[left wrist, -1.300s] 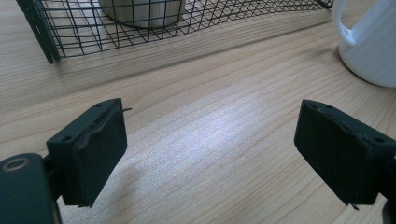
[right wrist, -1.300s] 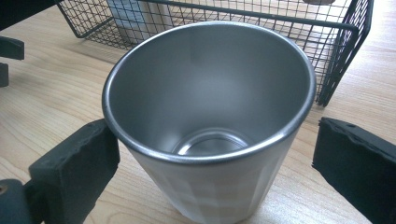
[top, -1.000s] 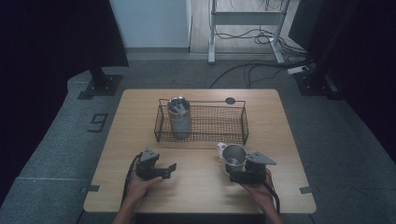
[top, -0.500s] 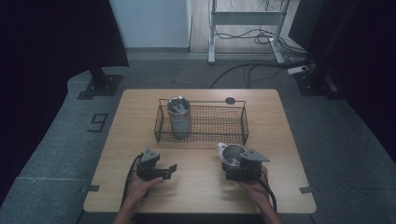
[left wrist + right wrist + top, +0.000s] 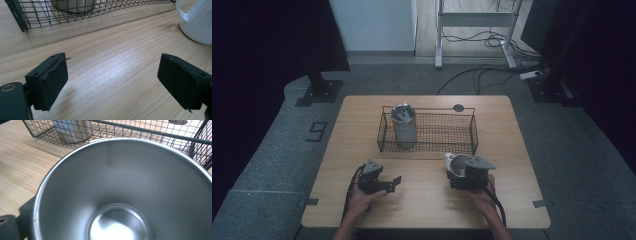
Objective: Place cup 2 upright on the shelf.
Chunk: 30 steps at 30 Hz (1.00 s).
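I've got the mug clamped in my right fingers just before the basket; left fingers open, empty; next: lift it in.

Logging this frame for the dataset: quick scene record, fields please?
table: wood
basket: wire, black, mid-table
can: upright in the basket's left end
mug: white, metal inside, in front of the basket, at the right gripper
left gripper: open, nothing between the jaws, low over bare table
right gripper: at the mug, jaws hidden, grip unclear
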Available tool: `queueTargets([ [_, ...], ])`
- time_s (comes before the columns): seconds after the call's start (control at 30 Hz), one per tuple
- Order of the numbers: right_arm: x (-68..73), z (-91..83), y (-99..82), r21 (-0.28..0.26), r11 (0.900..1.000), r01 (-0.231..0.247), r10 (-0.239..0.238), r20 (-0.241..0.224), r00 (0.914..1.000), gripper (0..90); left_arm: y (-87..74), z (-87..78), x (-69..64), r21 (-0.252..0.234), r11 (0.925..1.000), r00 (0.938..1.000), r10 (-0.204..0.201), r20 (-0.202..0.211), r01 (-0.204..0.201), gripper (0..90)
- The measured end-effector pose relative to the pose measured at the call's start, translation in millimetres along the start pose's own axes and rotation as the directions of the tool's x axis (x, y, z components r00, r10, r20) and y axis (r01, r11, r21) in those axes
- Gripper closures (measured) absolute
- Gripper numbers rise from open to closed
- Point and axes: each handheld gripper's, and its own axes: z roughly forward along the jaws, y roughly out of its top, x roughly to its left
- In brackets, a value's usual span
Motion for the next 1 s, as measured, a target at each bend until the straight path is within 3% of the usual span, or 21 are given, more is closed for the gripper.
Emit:
queueTargets([
  [0.13,1.3,-0.4,0.0,0.002,0.9999,0.016,-0.016,0.016,0.9997,5.9,-0.2,0.5,0.0,0.002,1.0000,1.0000,0.000,0.000,0.000,9.7],
  [0.63,0.8,-1.8,1.3,0.004,0.9986,0.052,-0.052,0.006,0.9986,6.6,-0.9,1.7,-0.4,0.009,1.0000,1.0000,0.001,-0.001,-0.001,9.7],
  [1.0,-0.7,-21.0,12.8,-0.049,0.9986,0.020,-0.020,-0.014,0.9997,6.6,-1.6,2.7,1.0,0.015,0.9999,1.0000,-0.002,-0.002,0.002,9.9],
])
